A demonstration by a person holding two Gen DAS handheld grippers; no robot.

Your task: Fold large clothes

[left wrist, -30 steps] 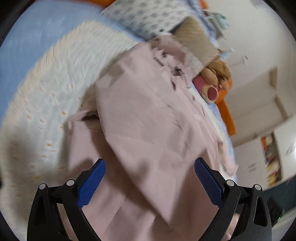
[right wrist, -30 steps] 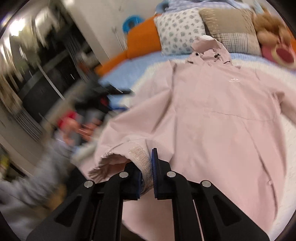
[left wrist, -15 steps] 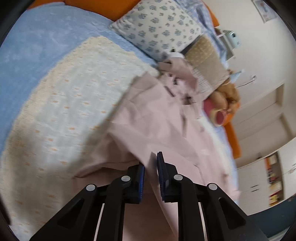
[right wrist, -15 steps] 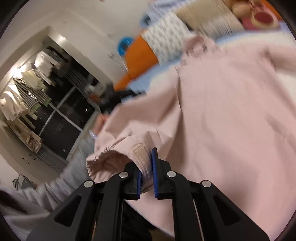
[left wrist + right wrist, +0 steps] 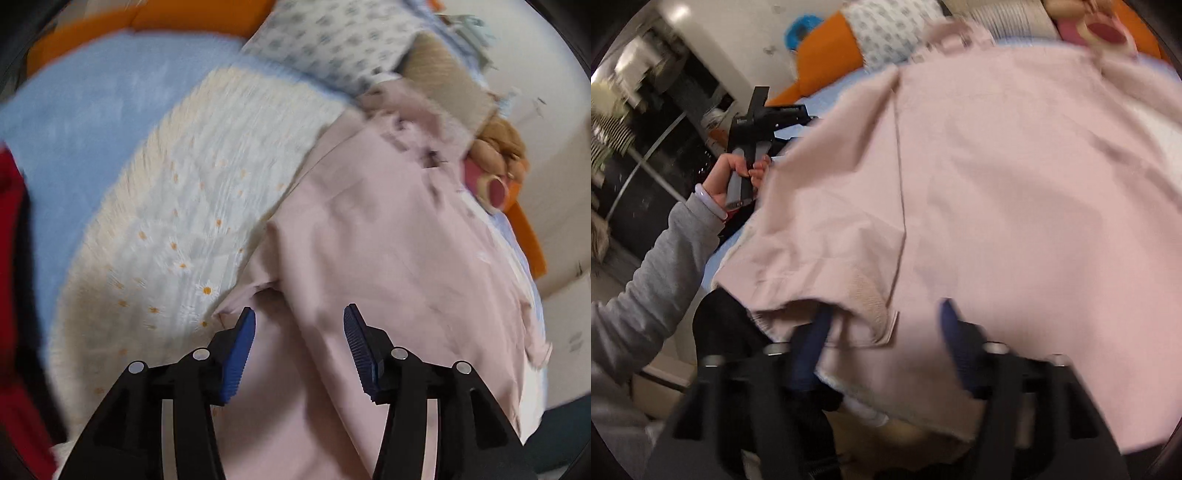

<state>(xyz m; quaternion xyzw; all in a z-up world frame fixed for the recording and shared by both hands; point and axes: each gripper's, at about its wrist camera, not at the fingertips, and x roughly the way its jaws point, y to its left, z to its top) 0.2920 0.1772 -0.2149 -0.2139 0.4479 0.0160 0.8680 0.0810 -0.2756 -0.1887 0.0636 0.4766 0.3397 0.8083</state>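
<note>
A large pale pink hooded jacket [image 5: 388, 240] lies spread on a cream daisy-print blanket [image 5: 177, 206] on the bed, with one side and its sleeve folded over the body. My left gripper [image 5: 299, 332] is open just above the jacket's folded edge, holding nothing. My right gripper [image 5: 882, 325] is open over the jacket [image 5: 1015, 177]; the sleeve cuff [image 5: 864, 299] lies loose between its blurred jaws. The person's hand holds the left gripper's handle [image 5: 750, 155] at the jacket's left side.
Pillows [image 5: 332, 40] and a stuffed bear [image 5: 495, 147] sit at the head of the bed, past the jacket's hood. An orange bed frame [image 5: 528, 236] edges the blue sheet [image 5: 92, 96]. A red cloth [image 5: 11, 229] is at the left. Dark shelving [image 5: 646, 129] stands beyond the bed.
Both grippers have opened. The left one was shut on the jacket's fold half a second ago; the right one let go of the sleeve cuff, which now lies on the jacket.
</note>
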